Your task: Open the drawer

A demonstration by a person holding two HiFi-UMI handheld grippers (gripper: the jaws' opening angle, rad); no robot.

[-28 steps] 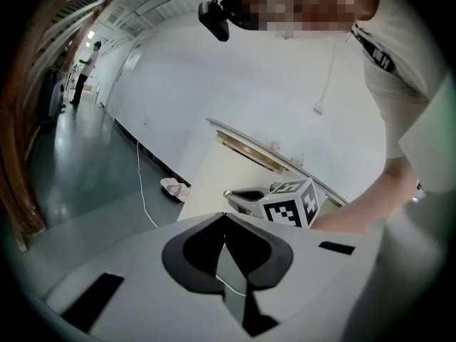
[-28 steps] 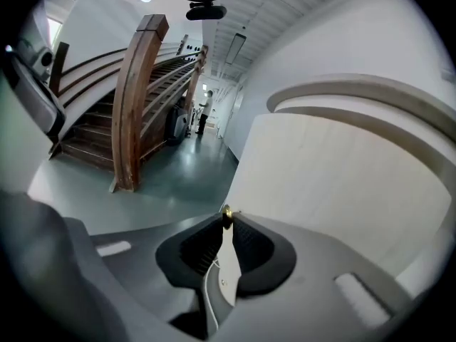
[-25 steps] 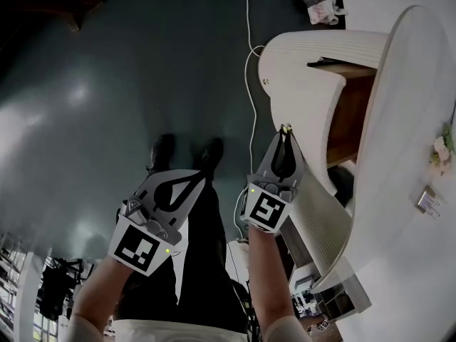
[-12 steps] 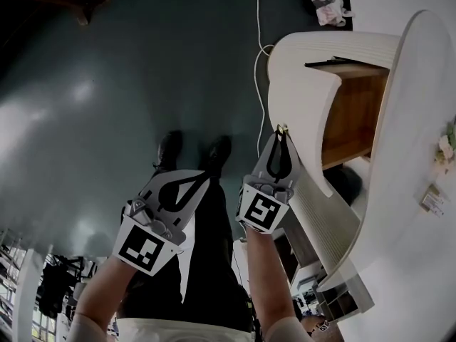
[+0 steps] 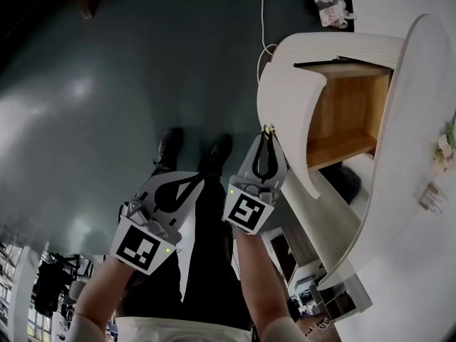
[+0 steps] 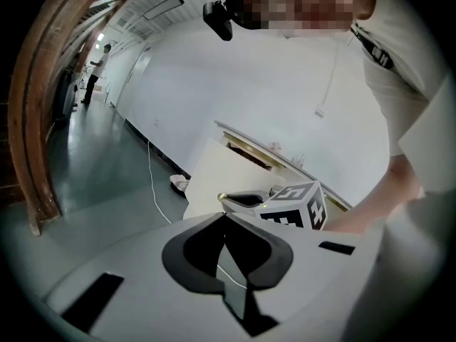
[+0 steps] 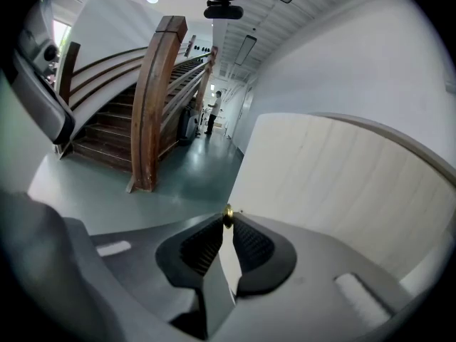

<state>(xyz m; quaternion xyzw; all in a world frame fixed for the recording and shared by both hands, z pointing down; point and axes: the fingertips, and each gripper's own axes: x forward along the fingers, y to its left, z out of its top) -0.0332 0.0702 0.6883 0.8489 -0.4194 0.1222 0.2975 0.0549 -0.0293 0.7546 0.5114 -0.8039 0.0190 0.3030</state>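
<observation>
The left tongs (image 5: 199, 180) hang over the dark floor (image 5: 85, 98), well apart from the furniture. Their own view shows the left tongs (image 6: 224, 214) closed tip to tip with nothing between them. Just beyond them in the head view, the person's two black shoes (image 5: 165, 148) stand on the floor, and a white cable (image 5: 265, 16) trails down toward the furniture.

Next to the right, the right tongs (image 5: 266, 135) point up and away from the person, their tips against the curved white front of the drawer (image 5: 285, 77). In the right gripper view the right tongs (image 7: 228, 224) are clamped on a small brass knob (image 7: 228, 214), which sits at the near edge of the ribbed white drawer front; the head view shows the same knob (image 5: 268, 127) right at the tips.

The drawer stands pulled out from its housing, so that its wooden inside (image 5: 345, 116) lies open to view. Farther right, the white counter (image 5: 417, 262) curves over the drawer, with a few small objects near its right edge, too small to tell.
</observation>
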